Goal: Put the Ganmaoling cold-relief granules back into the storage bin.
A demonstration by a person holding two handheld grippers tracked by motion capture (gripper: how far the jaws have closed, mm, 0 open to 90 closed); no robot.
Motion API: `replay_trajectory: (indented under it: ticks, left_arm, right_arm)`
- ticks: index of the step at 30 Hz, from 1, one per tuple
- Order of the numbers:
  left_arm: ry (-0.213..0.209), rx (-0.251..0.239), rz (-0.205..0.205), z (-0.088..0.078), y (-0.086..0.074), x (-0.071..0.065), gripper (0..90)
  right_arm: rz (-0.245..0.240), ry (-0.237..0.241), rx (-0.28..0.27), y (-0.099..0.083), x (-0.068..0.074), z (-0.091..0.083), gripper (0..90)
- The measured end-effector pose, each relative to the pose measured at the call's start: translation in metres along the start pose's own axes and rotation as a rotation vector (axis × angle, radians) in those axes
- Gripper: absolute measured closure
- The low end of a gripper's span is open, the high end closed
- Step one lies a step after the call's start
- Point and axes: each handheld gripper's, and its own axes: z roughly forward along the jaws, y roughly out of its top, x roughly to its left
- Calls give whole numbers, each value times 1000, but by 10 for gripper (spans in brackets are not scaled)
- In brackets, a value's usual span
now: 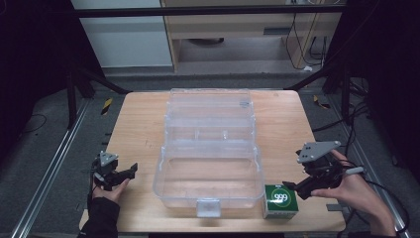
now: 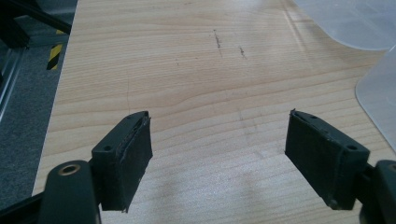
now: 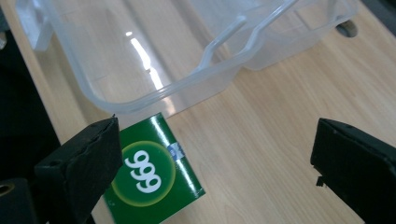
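A clear plastic storage box [image 1: 159, 174] stands open in the middle of the wooden table [image 1: 138, 129], its lid [image 1: 208, 101] folded back behind it. A small green carton marked 999 [image 1: 281, 201] lies flat by the box's front right corner. My right gripper [image 1: 291, 187] hovers just right of the carton, its jaws open and holding nothing. In the right gripper view the carton [image 3: 154, 182] lies below my right gripper [image 3: 217, 123], partly behind one jaw, next to the box rim [image 3: 140, 100]. My left gripper [image 1: 131, 171] is open over bare table left of the box, also [image 2: 219, 135] empty.
The table's front edge runs close to both hands. Metal rails [image 1: 49, 168] and dark frame struts flank the table. A cabinet and cables [image 1: 317, 49] stand beyond the far edge. In the left gripper view the box's clear edge [image 2: 378, 88] shows at the right.
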Motion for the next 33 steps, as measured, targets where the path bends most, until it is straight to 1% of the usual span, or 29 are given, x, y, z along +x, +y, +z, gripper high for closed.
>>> replay_trajectory:
  ticks: [1, 3, 5, 7, 12, 15, 21, 22, 26, 29, 31, 33]
  left_arm:
    - [0, 0, 0, 0, 0, 0, 221]
    - [0, -1, 0, 0, 0, 0, 221]
    - [0, -1, 1, 0, 0, 0, 222]
    - [0, 0, 1, 0, 0, 0, 222]
    - [2, 1, 2, 0, 0, 0, 222]
    - [2, 1, 3, 0, 0, 0, 222]
    - [3, 1, 4, 0, 0, 0, 222]
    - [3, 0, 4, 0, 0, 0, 222]
    - [3, 0, 4, 0, 0, 0, 222]
    - [5, 1, 4, 0, 0, -1, 222]
    - [4, 0, 4, 0, 0, -1, 222]
    - [4, 1, 5, 0, 0, -1, 222]
  right_arm:
    - [0, 0, 0, 0, 0, 0, 25]
    - [-14, 17, 30, -1, 3, 4, 24]
    - [-19, 23, 38, -1, 4, 6, 23]
    - [-31, 42, 60, -2, 7, 10, 22]
    - [-50, 60, 82, -3, 11, 14, 22]
    - [-57, 70, 107, -5, 13, 19, 22]
    - [-65, 89, 125, -8, 17, 24, 22]
    - [-73, 91, 133, -9, 17, 25, 22]
    - [-74, 96, 144, -11, 18, 28, 22]
    - [-95, 112, 164, -13, 21, 31, 22]
    - [-96, 116, 166, -13, 22, 32, 22]
    - [-108, 128, 182, -14, 24, 34, 19]
